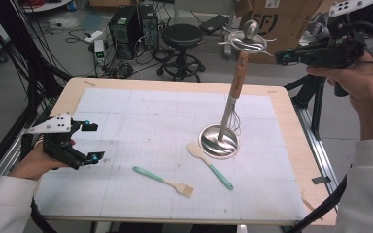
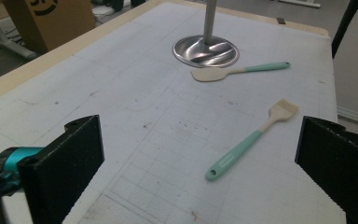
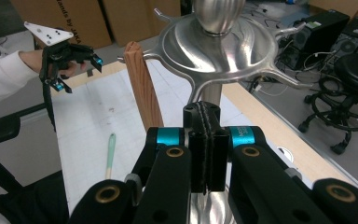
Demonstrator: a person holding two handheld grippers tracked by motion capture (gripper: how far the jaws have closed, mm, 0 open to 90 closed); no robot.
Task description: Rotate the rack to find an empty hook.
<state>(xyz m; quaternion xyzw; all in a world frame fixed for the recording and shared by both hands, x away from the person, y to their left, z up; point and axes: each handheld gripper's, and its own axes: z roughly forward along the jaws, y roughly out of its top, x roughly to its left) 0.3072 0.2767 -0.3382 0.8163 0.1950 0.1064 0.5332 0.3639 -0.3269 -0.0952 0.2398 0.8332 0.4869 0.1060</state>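
Both grippers differ: left gripper (image 2: 198, 154) jaws apart above table (image 2: 135, 93); right gripper (image 3: 205, 135) pressed together, lower centre, before rack (image 3: 219, 46).

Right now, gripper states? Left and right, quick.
Left gripper: jaws wide open, holding nothing, low over the table.
Right gripper: jaws shut, nothing between them, raised beside the top of the metal stand.
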